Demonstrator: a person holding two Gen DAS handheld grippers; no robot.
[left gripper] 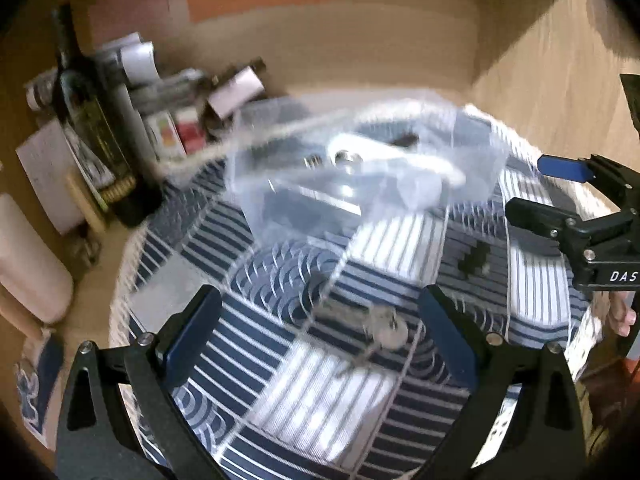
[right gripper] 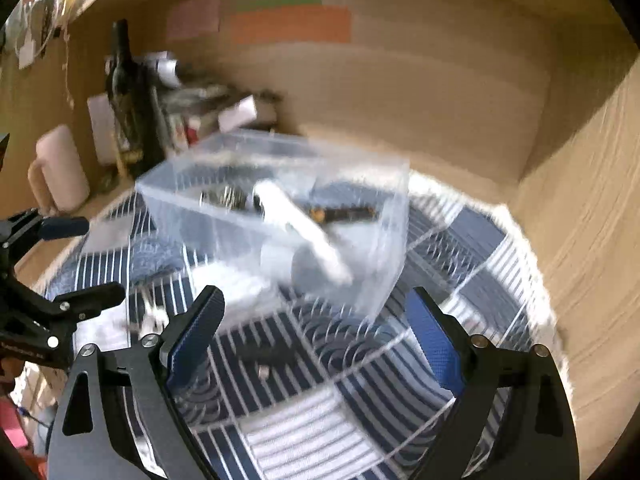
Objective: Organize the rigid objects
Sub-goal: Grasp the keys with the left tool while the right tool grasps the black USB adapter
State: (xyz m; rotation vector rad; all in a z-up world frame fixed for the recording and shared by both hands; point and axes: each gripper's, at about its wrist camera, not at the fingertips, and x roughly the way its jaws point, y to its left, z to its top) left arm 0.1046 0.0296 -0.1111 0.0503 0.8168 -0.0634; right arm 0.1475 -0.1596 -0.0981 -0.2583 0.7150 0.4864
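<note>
A clear plastic box stands on a blue-and-white patterned cloth; inside lie a white elongated piece, small metal parts and a dark stick. A small metal piece lies on the cloth between my left gripper's open fingers. A dark bar with a small metal bit lies on the cloth between my right gripper's open fingers. Both grippers are empty. Each shows in the other's view, the right and the left.
A dark wine bottle, cartons and tubes crowd the back left corner. A pale pink container stands at the left. Wooden walls close in behind and right.
</note>
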